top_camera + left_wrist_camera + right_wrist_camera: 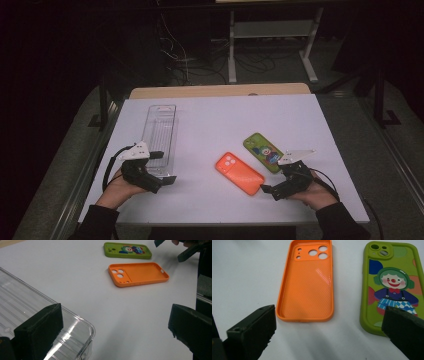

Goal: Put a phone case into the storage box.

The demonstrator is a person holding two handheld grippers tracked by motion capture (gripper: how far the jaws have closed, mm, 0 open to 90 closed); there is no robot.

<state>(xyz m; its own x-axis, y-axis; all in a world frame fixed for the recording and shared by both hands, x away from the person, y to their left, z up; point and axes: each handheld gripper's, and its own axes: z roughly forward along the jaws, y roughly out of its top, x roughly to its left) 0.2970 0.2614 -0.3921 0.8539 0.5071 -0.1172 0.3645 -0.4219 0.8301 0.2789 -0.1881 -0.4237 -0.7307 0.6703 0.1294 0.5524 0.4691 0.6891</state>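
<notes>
The right gripper (266, 189) stands with its jaws spread wide and nothing between them. Just ahead of its tips the orange phone case (308, 281) lies hollow side up on the white table (220, 120), camera cut-outs at the far end; its near short edge sits between the lines of the two jaws and apart from them. To the right of that case, close beside it with a strip of bare table between, lies the green phone case (390, 282), printed with a clown, picture side up. The right-hand jaw of this gripper stands in front of the green case's near corner; whether it touches the case is hard to tell.

The left gripper (167, 167) is also spread wide. One jaw hangs over the near corner of the clear plastic tray (30, 307), the other over bare table. From there, both cases lie well ahead, the orange one (138, 273) nearer, the green one (127, 250) beyond it.
</notes>
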